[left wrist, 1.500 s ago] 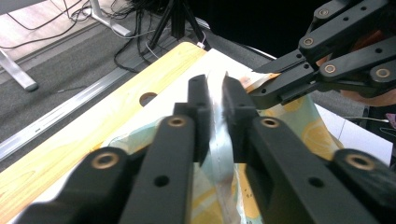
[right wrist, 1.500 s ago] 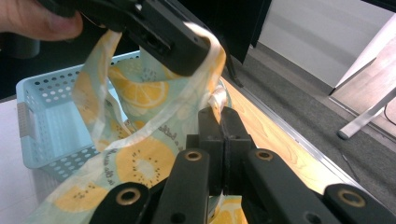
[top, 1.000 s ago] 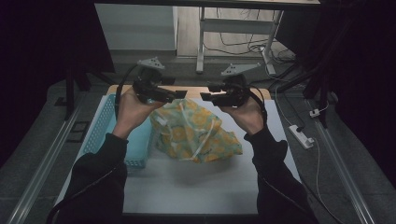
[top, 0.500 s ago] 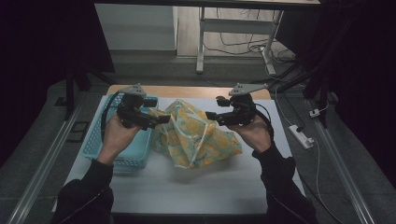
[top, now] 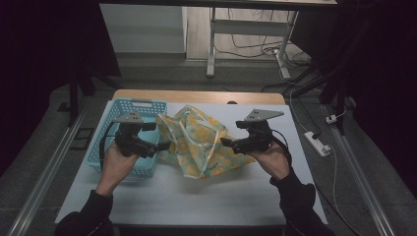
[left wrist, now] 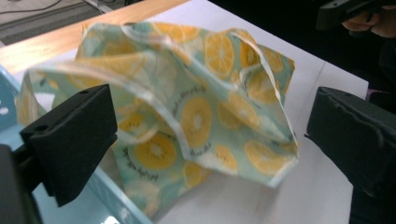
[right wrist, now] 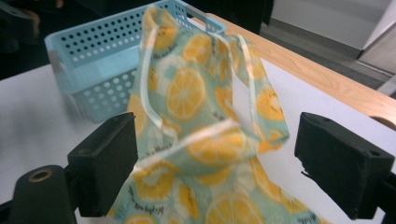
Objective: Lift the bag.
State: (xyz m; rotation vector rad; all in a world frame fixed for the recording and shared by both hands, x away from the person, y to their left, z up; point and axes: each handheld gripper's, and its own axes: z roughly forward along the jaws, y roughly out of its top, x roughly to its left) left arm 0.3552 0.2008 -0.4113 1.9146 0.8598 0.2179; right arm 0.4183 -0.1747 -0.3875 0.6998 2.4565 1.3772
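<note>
While the one citrus-print cloth bag [top: 199, 142] lies crumpled on the white table [top: 196, 196], it sits between the two grippers, its left edge against the blue basket [top: 132, 107] and its long axis running roughly from the far left corner toward the near right. The left gripper [top: 164, 146] comes at it from the basket side, the right gripper [top: 227, 142] from the opposite side, so the bag lies inward from each tool and about equally near to both. In the left gripper view the bag [left wrist: 187, 112] stands between the two black jaws, which are spread wide with nothing clamped; its pale-edged rim [left wrist: 140, 93] crosses just ahead of them. In the right gripper view the jaws are likewise spread wide, with a fold of the bag [right wrist: 205, 140] and one of its pale handles [right wrist: 149, 88] between them, untouched as far as I can tell. My judgement is that the next grasp depends on each tool closing on the rim nearest to it. Counted: one bag, one basket, two grippers, two hands
</note>
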